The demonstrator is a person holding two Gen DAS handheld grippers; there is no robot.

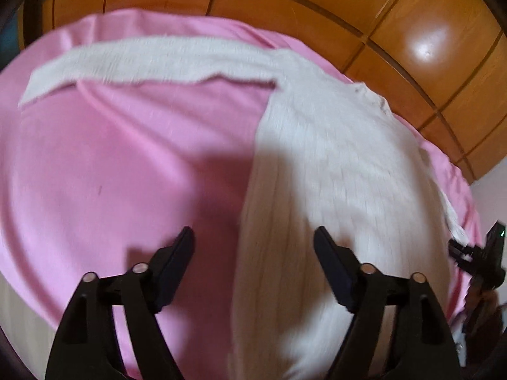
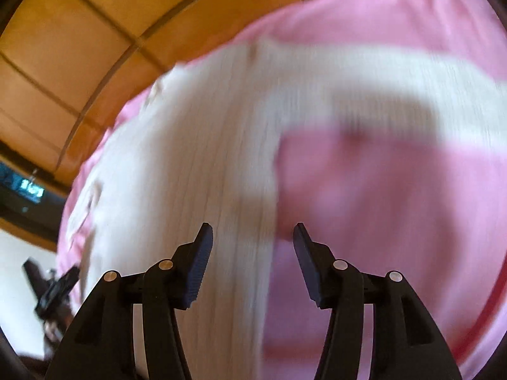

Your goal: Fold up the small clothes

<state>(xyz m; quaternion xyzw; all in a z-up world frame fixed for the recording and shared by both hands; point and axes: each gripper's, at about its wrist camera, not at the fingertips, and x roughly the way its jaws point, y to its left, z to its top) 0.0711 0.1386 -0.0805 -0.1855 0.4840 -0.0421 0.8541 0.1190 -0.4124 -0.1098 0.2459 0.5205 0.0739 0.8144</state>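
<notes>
- Item: one white ribbed sweater [image 1: 304, 164], lying flat on a pink sheet [image 1: 120, 145] that is covering the work surface; a wooden panelled wall [image 1: 396, 31] is standing behind.
- Layout: the sweater body is running as a long strip away from both cameras; one sleeve [image 1: 133, 60] is stretching sideways across the far part of the sheet, roughly at right angles to the body.
- Left gripper [image 1: 253, 237]: fingers are standing spread wide, holding nothing, hovering over the near end of the sweater body. The body's left edge is passing between the two fingers, so one finger is over pink sheet and the other over white knit.
- Right gripper [image 2: 253, 237]: fingers are likewise standing apart and empty. In the right wrist view the body's other long edge is passing between its fingers, with the sweater [image 2: 196, 158] lying mostly to the left and the pink sheet [image 2: 380, 190] to the right.
- Deciding relation: the body's long axis is pointing straight ahead of both tools, each one sitting at its own side edge near the hem; the outstretched sleeve is lying on the left gripper's side and well ahead of it.
- Judgement: folding appears barely begun; the left gripper looks better placed for the sleeve.
- Note: both views are motion-blurred, so contact with the cloth cannot be told.
</notes>
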